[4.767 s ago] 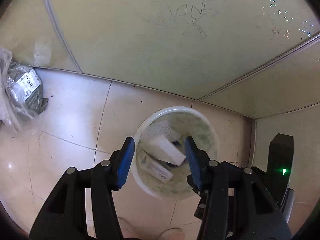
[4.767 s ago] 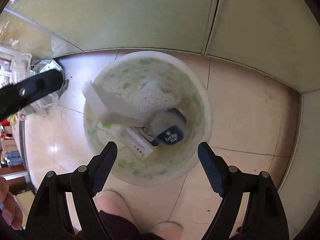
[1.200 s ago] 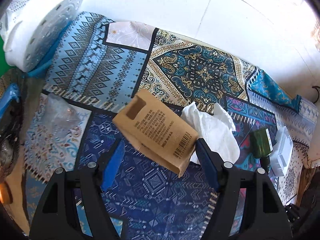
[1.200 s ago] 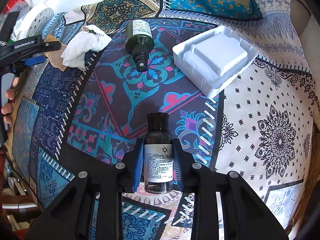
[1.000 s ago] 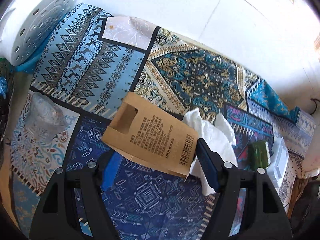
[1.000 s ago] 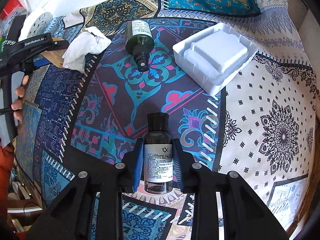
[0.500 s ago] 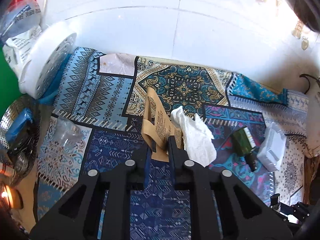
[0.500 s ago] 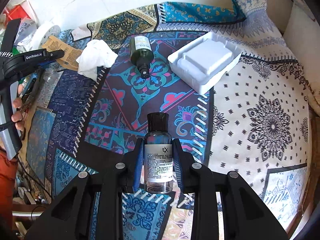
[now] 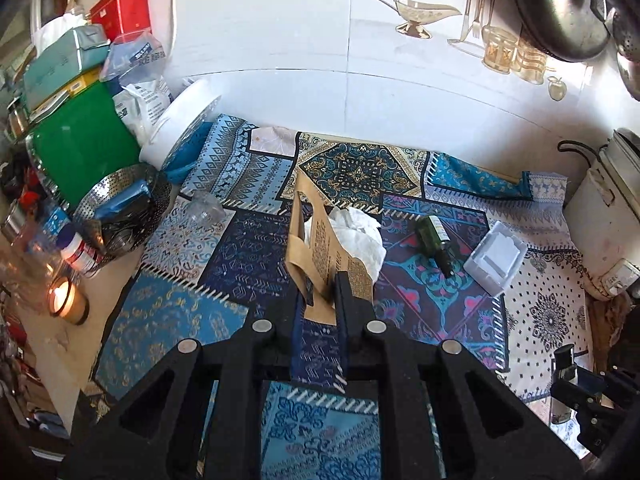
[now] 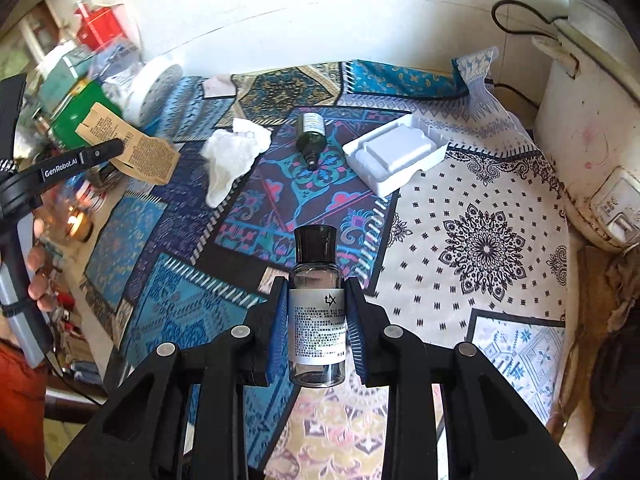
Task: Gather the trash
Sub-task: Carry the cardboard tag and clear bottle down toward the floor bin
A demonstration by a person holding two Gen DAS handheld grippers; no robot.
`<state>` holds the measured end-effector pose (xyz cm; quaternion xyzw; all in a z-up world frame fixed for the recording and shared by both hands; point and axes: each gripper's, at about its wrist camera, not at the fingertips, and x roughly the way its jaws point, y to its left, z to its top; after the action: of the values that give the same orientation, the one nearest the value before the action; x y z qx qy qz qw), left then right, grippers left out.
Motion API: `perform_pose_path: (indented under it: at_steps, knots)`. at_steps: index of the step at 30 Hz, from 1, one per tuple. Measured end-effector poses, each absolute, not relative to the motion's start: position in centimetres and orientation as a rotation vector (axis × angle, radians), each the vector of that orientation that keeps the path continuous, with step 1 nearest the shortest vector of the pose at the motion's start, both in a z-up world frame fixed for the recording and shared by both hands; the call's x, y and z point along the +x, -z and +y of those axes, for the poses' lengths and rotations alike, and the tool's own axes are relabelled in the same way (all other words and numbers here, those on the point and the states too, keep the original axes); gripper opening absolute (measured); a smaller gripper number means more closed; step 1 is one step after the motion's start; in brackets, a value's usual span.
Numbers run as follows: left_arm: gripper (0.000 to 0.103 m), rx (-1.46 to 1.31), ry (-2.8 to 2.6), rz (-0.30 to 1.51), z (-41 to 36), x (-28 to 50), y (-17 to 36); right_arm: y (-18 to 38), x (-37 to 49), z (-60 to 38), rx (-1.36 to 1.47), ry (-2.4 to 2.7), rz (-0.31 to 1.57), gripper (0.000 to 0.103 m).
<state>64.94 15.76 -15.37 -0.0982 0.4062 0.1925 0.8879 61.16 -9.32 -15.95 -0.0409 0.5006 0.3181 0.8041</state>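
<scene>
- Patterned blue cloth (image 9: 224, 280) covers the worktop, white tiled wall (image 9: 280, 40) behind w/ gold kitchenware decals at upper right of left wrist view.
- Left tongs (image 9: 320, 292): pressed nearly together, pinching brown cardboard sleeve (image 9: 316, 248) by its lower edge; jaws just closed onto it. Sleeve stands edge-on, above the cloth, center of frame. In right wrist view the same sleeve (image 10: 132, 148) shows at left, held by the other tongs' black arm; person's fingers (image 10: 38, 264) wrap the handle at far left.
- Right tongs (image 10: 318, 320): clamped on clear bottle w/ black cap (image 10: 317, 312), white label facing camera, lower center of frame, off the cloth.
- Crumpled white tissue (image 9: 356, 236) lies on cloth just right of the sleeve in left view.
- Green bottle (image 10: 310, 136) lies on its side, center of cloth, neck pointing toward camera in right view.
- White plastic tray (image 10: 396, 152) sits just right of green bottle, not touching.
- Left edge of left view: green box (image 9: 84, 148), metal perforated basket (image 9: 120, 208), lit candle (image 9: 62, 300), red tin (image 9: 120, 12) upper left.
- White appliance (image 10: 592, 120) at right edge of right view, black cord behind it.
</scene>
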Motion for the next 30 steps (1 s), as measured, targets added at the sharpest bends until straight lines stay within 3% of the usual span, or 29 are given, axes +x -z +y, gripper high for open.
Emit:
perform_pose_path:
  at_steps: [17,30]
  knots:
    - [0.013,-0.303,-0.285,0.870,12.1,50.7,16.1,14.3,49.7,-10.7,-0.028,-0.653,1.023,0.026]
    - [0.013,-0.230,-0.120,0.939,13.0,37.3,19.7,17.7,36.4,-8.6,0.034,-0.505,1.041,0.026]
